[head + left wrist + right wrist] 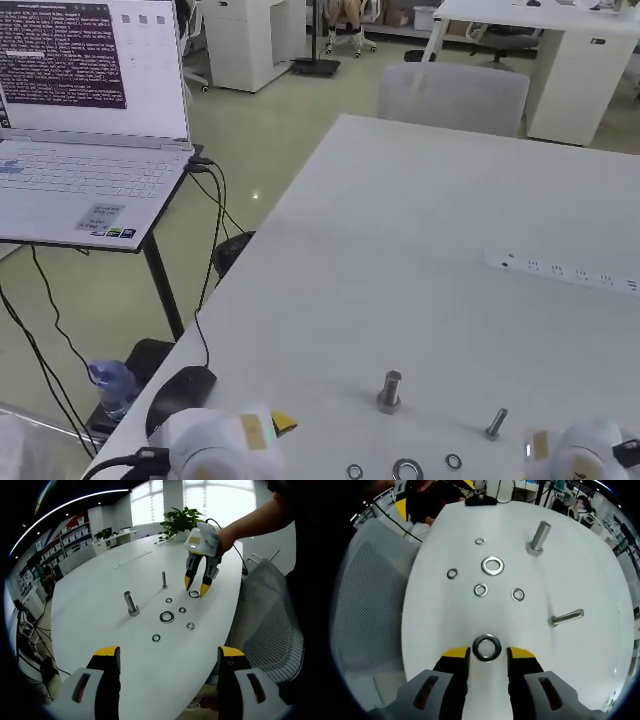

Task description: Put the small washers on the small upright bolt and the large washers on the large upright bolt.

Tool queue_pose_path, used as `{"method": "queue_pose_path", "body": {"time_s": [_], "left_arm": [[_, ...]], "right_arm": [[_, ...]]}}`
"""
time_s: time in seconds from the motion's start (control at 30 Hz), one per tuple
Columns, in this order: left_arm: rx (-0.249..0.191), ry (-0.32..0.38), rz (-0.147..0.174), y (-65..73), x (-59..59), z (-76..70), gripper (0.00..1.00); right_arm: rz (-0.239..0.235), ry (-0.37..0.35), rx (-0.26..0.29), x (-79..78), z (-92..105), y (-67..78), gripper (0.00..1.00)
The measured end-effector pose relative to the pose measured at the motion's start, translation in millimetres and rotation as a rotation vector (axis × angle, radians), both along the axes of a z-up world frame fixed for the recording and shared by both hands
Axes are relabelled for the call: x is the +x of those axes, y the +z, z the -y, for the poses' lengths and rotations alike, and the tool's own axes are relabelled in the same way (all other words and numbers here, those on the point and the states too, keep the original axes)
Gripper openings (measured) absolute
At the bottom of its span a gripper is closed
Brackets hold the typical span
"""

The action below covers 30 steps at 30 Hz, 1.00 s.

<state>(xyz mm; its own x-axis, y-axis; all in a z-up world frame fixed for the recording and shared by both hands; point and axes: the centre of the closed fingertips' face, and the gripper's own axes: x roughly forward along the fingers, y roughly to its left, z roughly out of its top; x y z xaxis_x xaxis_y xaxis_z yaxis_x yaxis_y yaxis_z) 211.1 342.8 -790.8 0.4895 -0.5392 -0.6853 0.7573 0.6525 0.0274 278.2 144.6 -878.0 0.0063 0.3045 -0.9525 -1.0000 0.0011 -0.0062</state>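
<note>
**Right gripper view**
- Washer to fingers: a large washer (pixel 487 647) lies flat on the desk (pixel 590 575), in the gap at the very ends of the right gripper (pixel 490 656) fingers (pixel 457 656).
- Fingers: spread a little wider than the washer and straddling it, with no pinch to be seen. Whether a tip touches its rim cannot be told.
- Way to the target: the large bolt (pixel 538 537) stands ahead and to the right in this view, well apart. A second large washer (pixel 492 565) and four small washers (pixel 480 590) lie between.
- Small bolt (pixel 566 617): nearer, off to the right, and the lens makes it look tipped over.
- Axes: the washer lies flat and the bolt's long axis is upright. I judge the washer must be lifted above the bolt's top and lowered straight down.

**Left gripper view**
- Left gripper (pixel 169 652): fingers spread wide with nothing between them, over the near desk edge and well apart from every washer.
- Right gripper: across the desk, tips pointing down on either side of the large washer.
- Nearer hand: the right, already at the washer, so this pick looks to be its job.
- Bolts: both upright, the large one closer to the left gripper and the small one beyond it.

**Head view**
- Bolts: both stand upright near the bottom of the picture, with three washers just below them at its edge.
- Grippers: their bodies sit at the lower corners, and their finger state cannot be told here.
</note>
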Motion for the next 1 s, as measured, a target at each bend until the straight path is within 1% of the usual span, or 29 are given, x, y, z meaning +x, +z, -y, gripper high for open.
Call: {"method": "queue_pose_path", "body": {"time_s": [0.13,0.23,0.33,0.4,0.47,0.6,0.77,0.9,1.0], "left_arm": [[0.009,-0.011,-0.004,-2.7,-1.7,-0.2,0.78],[-0.018,-0.006,-0.002,0.2,-2.3,0.8,0.78],[-0.011,-0.009,-0.008,-1.1,-4.0,-0.8,0.77],[-0.016,-0.011,-0.008,-1.8,-4.7,-1.7,0.76],[-0.019,-0.013,-0.015,-3.5,-5.6,-2.2,0.76],[-0.019,-0.028,-0.024,-4.4,-7.8,-1.6,0.73],[-0.027,-0.026,-0.017,0.0,-6.4,0.3,0.72],[-0.038,-0.024,-0.016,2.7,-7.1,3.9,0.72],[-0.037,-0.026,-0.014,3.5,-8.3,5.4,0.72]], "right_arm": [[0.002,0.010,-0.011,-1.2,-0.1,-0.6,0.29],[0.000,-0.012,-0.021,-0.3,-0.5,-0.7,0.28],[0.002,-0.018,-0.022,-0.1,-0.4,-0.5,0.27],[0.000,-0.024,-0.027,0.6,-0.1,-0.9,0.25],[0.009,-0.005,-0.044,0.3,-0.2,-1.5,0.25],[0.012,-0.011,-0.078,0.4,-1.4,-1.8,0.23],[0.008,0.011,-0.117,2.1,-1.2,-1.5,0.21],[0.004,0.025,-0.133,1.8,-0.5,-1.6,0.21],[-0.004,0.015,-0.137,2.0,-0.6,-1.4,0.21]]}}
